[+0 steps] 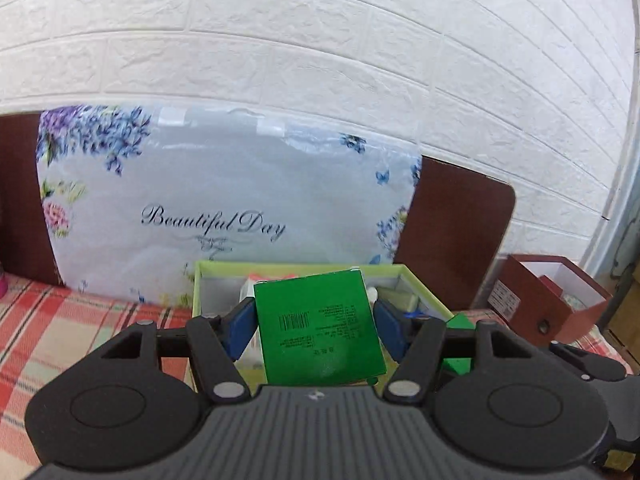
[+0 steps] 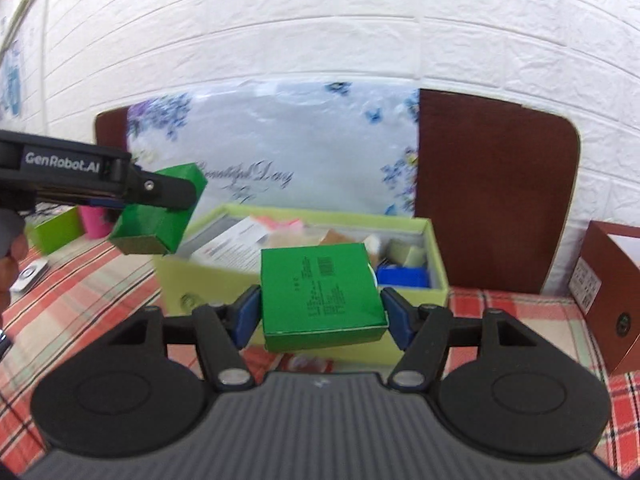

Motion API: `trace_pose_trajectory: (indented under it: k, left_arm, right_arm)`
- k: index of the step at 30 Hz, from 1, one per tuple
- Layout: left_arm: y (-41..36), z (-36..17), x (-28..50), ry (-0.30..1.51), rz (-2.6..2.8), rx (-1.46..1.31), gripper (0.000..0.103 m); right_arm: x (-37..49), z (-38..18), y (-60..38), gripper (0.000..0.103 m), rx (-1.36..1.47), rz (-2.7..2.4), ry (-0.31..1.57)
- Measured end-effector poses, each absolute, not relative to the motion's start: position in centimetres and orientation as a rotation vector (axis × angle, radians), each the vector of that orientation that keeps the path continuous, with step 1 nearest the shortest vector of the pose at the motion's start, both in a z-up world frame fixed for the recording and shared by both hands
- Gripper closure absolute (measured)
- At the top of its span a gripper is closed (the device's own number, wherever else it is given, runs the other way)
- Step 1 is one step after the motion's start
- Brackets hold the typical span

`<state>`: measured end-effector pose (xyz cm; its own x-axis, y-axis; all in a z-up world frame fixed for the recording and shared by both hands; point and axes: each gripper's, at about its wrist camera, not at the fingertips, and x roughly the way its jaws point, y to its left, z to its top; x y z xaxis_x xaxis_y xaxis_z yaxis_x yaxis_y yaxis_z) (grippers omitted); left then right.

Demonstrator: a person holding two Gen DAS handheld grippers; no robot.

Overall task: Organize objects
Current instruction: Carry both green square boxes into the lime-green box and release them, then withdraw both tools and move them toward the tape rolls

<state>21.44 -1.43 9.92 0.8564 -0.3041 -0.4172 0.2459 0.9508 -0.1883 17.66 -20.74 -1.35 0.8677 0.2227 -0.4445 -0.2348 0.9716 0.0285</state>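
My left gripper (image 1: 316, 320) is shut on a green box (image 1: 320, 326) with a barcode, held above a light green open box (image 1: 224, 270) that holds several small items. My right gripper (image 2: 320, 312) is shut on a second green box (image 2: 320, 296), held in front of the same light green box (image 2: 434, 256). In the right wrist view the left gripper (image 2: 132, 188) shows at the left with its green box (image 2: 160, 220) tilted in the air, open end down. A bit of the right gripper's green box (image 1: 460, 322) shows at the right in the left wrist view.
A flowered pillow (image 1: 224, 204) leans on a brown headboard (image 2: 492, 184) by a white brick wall. A brown box (image 1: 548, 300) stands at the right. A pink cup (image 2: 94, 220), a small green box (image 2: 56, 230) and a white device (image 2: 30, 274) lie at left on the plaid sheet (image 2: 520, 316).
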Motion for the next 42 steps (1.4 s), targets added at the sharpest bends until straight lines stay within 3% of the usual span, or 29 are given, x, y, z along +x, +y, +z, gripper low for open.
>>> trace_pose_trajectory:
  k: [7, 8, 9, 11, 14, 17, 21, 28, 36, 40, 42]
  left_arm:
    - [-3.0, 9.1, 26.4, 0.447, -0.272, -0.142, 0.035]
    - [-3.2, 8.4, 27.0, 0.442, -0.268, -0.146, 0.026]
    - [-3.4, 7.7, 27.6, 0.469, -0.254, -0.135, 0.016]
    - [-3.4, 6.1, 28.1, 0.536, -0.174, -0.104, 0.016]
    - [-1.7, 4.7, 26.1, 0.504, -0.201, -0.118, 0.017]
    - [-0.4, 4.4, 23.3, 0.467, -0.218, -0.123, 0.017]
    - [-0.5, 4.7, 20.5, 0.531, -0.166, -0.083, 0.017]
    - [-1.0, 4.1, 15.5, 0.556, -0.128, -0.088, 0.017]
    - [-1.2, 1.3, 13.4, 0.653, -0.097, -0.057, 0.017]
    - [-0.7, 0.3, 13.3, 0.696, -0.086, -0.073, 0.017]
    - [-0.4, 0.3, 13.2, 0.695, -0.089, -0.088, 0.017]
  right_arm:
    - [23.3, -1.3, -21.5, 0.039, -0.005, 0.129, 0.410]
    - [23.9, -1.6, -21.4, 0.037, -0.010, 0.117, 0.400]
    - [24.7, -2.0, -21.4, 0.031, -0.022, 0.107, 0.392]
    - [25.6, -3.3, -21.2, 0.012, -0.053, 0.090, 0.425]
    - [23.9, -4.8, -22.1, 0.012, -0.016, 0.076, 0.413]
    - [20.7, -5.7, -23.3, 0.002, 0.055, 0.058, 0.344]
    - [18.3, -5.9, -24.3, 0.002, 0.153, 0.082, 0.390]
    - [13.7, -4.4, -23.2, 0.000, 0.085, 0.182, 0.426]
    - [11.3, -7.6, -21.9, 0.001, 0.064, 0.230, 0.577]
    - [11.4, -9.1, -21.2, 0.010, 0.051, 0.263, 0.647]
    - [12.1, -9.5, -20.8, 0.020, 0.046, 0.282, 0.672]
